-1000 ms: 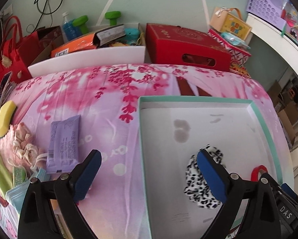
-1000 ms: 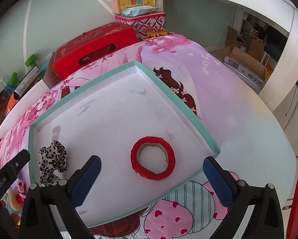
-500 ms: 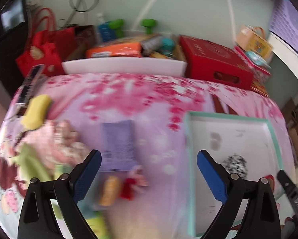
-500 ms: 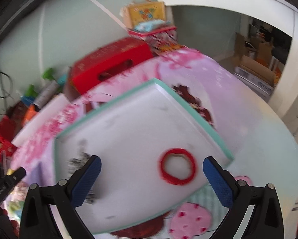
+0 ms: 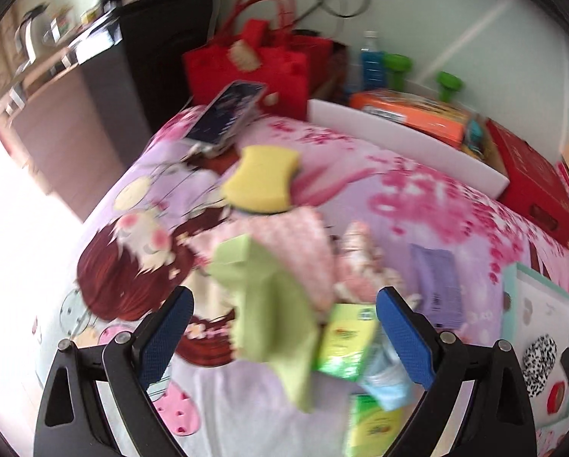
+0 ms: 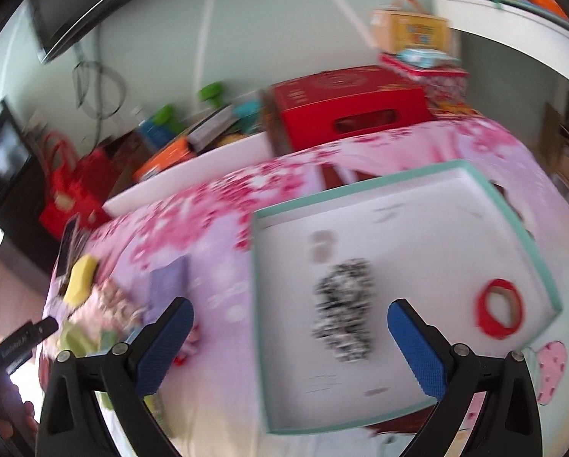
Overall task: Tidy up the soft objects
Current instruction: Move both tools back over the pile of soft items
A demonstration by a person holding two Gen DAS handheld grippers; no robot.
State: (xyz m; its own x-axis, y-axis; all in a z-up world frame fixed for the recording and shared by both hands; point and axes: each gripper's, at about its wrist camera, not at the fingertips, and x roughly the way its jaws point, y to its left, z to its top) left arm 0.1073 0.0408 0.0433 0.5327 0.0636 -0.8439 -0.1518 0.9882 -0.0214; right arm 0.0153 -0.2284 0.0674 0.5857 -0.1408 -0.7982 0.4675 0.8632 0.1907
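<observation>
My left gripper (image 5: pixel 284 335) is open above a pile of soft things on the pink tablecloth: a light green cloth (image 5: pixel 269 304), a pink cloth (image 5: pixel 284 240), a yellow sponge (image 5: pixel 261 179) and small pink bows (image 5: pixel 356 266). Nothing sits between its fingers. My right gripper (image 6: pixel 292 346) is open over the left part of a white tray with a teal rim (image 6: pixel 512 213). In the tray lie a black-and-white leopard scrunchie (image 6: pixel 343 304) and a red tape roll (image 6: pixel 499 308). The scrunchie (image 5: pixel 541 361) also shows at the left wrist view's right edge.
Green tissue packs (image 5: pixel 345 342), a blue mask (image 5: pixel 387 381) and a purple packet (image 5: pixel 436 285) lie beside the pile. A phone (image 5: pixel 227 114) rests at the table's far corner. A red bag (image 5: pixel 254 61), a white bin (image 5: pixel 398 144) and a red box (image 6: pixel 353 106) stand behind.
Both grippers swung left. The left view went from the tray to the soft pile; the right view now centres on the scrunchie instead of the tape roll. Both stayed open.
</observation>
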